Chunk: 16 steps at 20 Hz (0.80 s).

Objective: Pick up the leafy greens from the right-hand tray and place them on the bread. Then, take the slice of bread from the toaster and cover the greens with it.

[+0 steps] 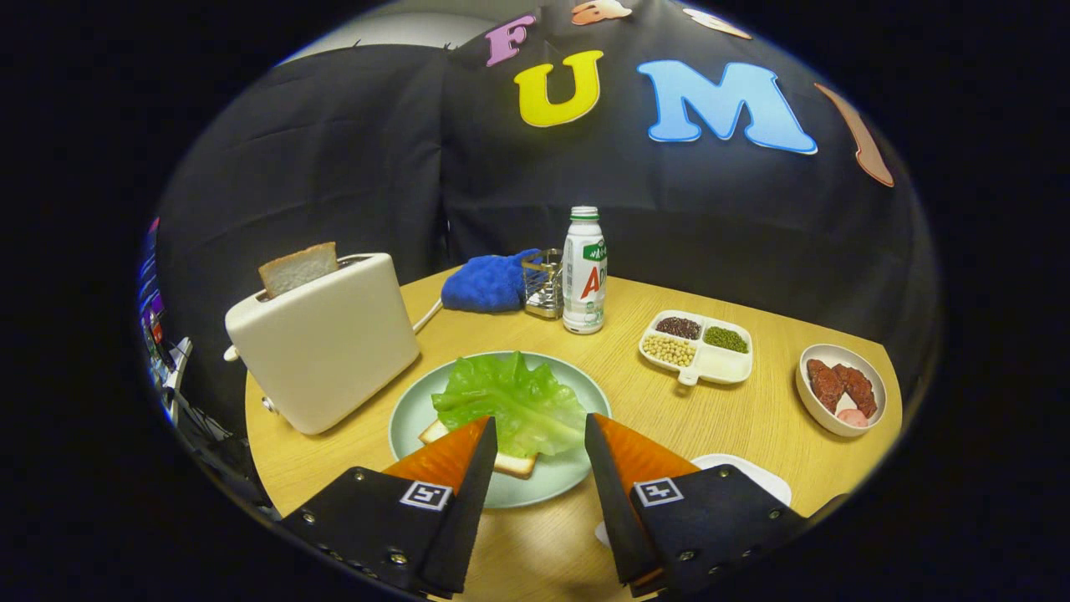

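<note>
A leaf of green lettuce (510,400) lies on a slice of bread (514,462), which rests on a pale green plate (577,472) just ahead of my fingers. My gripper (540,428) is open above the near side of the plate, with nothing between its fingers. The left fingertip (481,439) covers part of the bread. A white toaster (326,347) stands beyond the plate to the left, and a second slice of bread (298,267) sticks up out of its slot. A white tray (748,475) peeks out behind the right finger.
Beyond the plate stand a white drink bottle (583,272), a small metal rack (543,284) and a blue cloth (489,283). To the right are a divided dish of beans (698,347) and a bowl of meat (840,389). The round wooden table (752,418) ends close behind them.
</note>
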Each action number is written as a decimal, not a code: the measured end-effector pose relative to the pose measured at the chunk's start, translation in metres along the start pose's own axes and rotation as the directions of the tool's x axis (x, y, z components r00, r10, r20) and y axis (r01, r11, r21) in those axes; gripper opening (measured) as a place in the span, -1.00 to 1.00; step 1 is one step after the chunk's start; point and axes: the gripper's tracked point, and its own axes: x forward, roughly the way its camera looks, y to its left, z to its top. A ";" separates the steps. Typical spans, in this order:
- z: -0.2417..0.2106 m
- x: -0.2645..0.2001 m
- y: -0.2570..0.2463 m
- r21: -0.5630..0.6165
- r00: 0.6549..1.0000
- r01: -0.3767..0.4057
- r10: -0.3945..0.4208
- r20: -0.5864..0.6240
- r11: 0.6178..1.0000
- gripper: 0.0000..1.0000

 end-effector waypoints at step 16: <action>0.086 -0.018 0.109 0.032 0.966 0.010 -0.018 0.259 0.999 0.29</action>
